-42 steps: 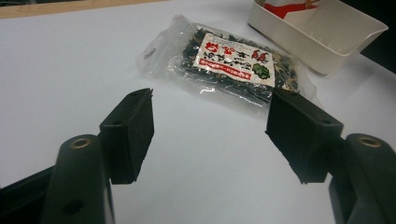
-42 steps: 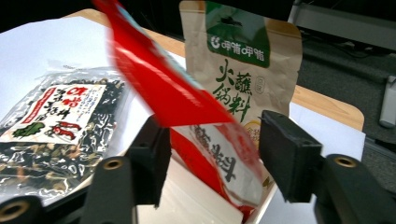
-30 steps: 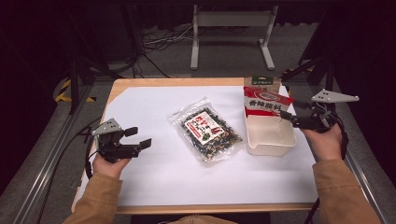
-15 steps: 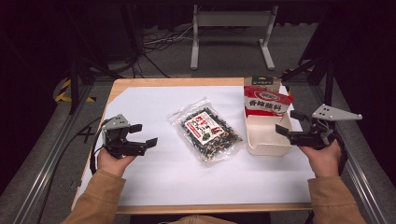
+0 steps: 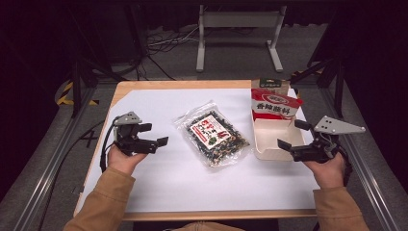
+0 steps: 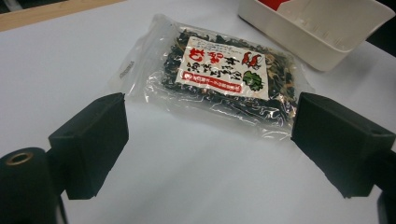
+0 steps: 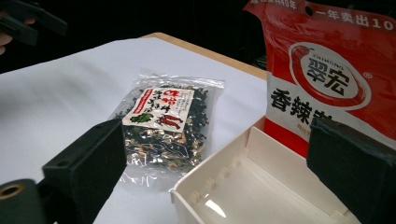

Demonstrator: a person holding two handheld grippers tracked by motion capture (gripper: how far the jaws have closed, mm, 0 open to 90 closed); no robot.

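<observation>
My left gripper (image 5: pixel 153 135) and right gripper (image 5: pixel 294 135) have just been opening; both jaws stand spread, nothing between them. The clear packet (image 5: pixel 212 138) lies mid-surface, the white tray (image 5: pixel 269 150) just beside it at three o'clock.

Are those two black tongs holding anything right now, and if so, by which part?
Nothing is held. The left tongs and the right tongs have just been opening, with nothing between them. The clear packet lies free on the table.
</observation>
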